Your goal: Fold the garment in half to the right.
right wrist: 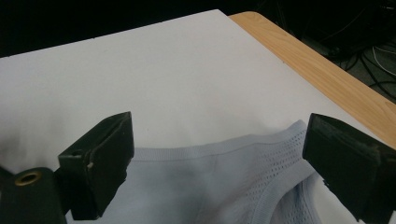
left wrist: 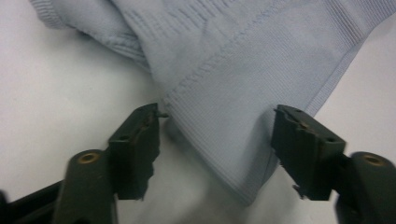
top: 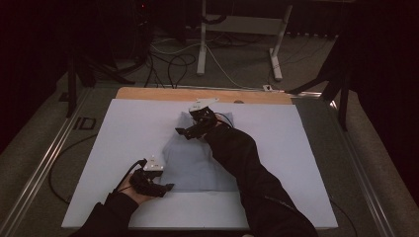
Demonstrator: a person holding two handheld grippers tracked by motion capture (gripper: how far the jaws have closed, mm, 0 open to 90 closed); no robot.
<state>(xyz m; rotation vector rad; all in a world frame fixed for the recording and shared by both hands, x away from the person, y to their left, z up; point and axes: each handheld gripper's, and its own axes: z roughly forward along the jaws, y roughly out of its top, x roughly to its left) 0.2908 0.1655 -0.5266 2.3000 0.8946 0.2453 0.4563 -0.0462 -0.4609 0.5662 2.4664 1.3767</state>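
**A:** Both tongs are wide apart here and holding nothing. In the high view the pale blue knitted garment (top: 197, 158) lies flat at the centre of the frame on the white sheet covering the table (top: 123, 128). The left gripper (top: 168, 187) sits at its lower left corner, and the right gripper (top: 181, 131) is up at its top edge.

**B:** So a two-corner pick-up, I'd judge?

**A:** Looks that way. For the left, the ribbed hem corner already lies between the jaws, so push in a touch deeper before closing so the bite takes the seam, not just the tip.

**B:** And the right?

**A:** Drop lower over the neckline band, centre it, then close.

**B:** What do the close cameras add?

**A:** The left gripper view shows the ribbing and stitched seam. The right gripper view shows a mesh panel at lower right and the bare wooden table edge (right wrist: 322, 70) at upper right. The high view gives the garment's whole outline.
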